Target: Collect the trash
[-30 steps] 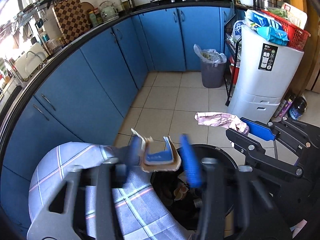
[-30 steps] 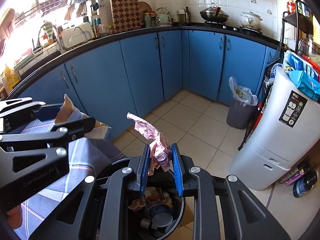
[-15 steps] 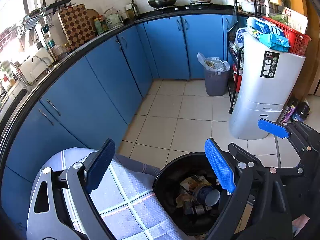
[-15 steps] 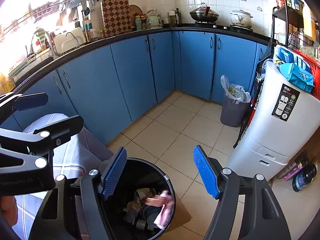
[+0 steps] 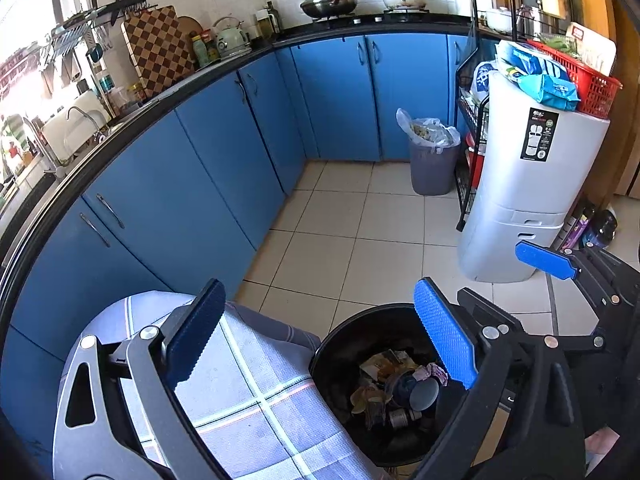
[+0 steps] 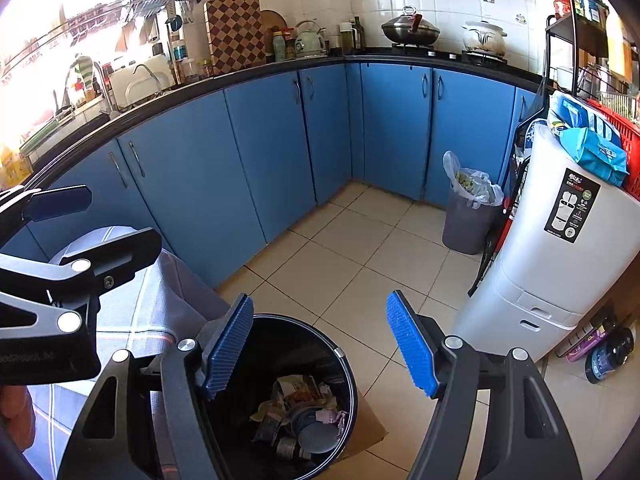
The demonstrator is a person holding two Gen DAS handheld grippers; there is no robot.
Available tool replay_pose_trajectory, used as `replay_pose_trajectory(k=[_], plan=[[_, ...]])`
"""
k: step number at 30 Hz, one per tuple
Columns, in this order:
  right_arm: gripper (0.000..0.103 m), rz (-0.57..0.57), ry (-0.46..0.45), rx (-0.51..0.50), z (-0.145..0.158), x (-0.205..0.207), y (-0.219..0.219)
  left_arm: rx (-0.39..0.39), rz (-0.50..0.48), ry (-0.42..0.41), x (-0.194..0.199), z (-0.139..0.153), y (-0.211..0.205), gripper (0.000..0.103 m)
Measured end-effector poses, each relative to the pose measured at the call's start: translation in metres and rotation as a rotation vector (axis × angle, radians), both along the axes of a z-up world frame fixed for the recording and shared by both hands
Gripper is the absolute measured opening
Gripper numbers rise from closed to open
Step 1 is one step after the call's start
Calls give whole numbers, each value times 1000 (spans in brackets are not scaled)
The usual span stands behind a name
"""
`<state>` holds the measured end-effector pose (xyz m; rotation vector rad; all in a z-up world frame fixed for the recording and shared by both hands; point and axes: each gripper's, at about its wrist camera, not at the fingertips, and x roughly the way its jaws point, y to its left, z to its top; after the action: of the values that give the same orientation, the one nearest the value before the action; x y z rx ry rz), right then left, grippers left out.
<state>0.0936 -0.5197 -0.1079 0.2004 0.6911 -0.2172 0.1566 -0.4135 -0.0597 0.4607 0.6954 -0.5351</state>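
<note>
Trash (image 6: 304,412) inside the black bin (image 6: 352,384), left gripper (image 5: 320,340) and right gripper (image 6: 320,344) above, both wide apart, empty.

The black bin (image 5: 340,340) looks like glossy plastic with a smooth rim, and the trash (image 5: 394,384) in it is crumpled paper with a small metal can. Beside it, the checked cloth (image 5: 256,392) is a matt, coarse weave. The floor tiles (image 6: 360,248) are smooth and slightly shiny. The cabinet doors (image 6: 200,168) have a smooth satin blue finish with metal handles. Each gripper carries ribbed blue pads (image 6: 228,344) on matt black frames.
</note>
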Motion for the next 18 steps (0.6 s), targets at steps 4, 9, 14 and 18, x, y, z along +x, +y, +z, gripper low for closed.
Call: replay_pose_trajectory(k=[4, 9, 14, 18], plan=[[67, 0, 0, 0, 0, 0, 0, 0, -7, 22, 0, -2, 0, 99], [67, -2, 7, -3, -2, 0, 1, 22, -8, 47, 1, -9, 0, 100], [67, 0, 13, -4, -5, 0, 3, 23, -8, 67, 2, -13, 3, 100], [67, 1, 14, 0, -6, -1, 0, 34, -9, 45, 0, -12, 3, 100]])
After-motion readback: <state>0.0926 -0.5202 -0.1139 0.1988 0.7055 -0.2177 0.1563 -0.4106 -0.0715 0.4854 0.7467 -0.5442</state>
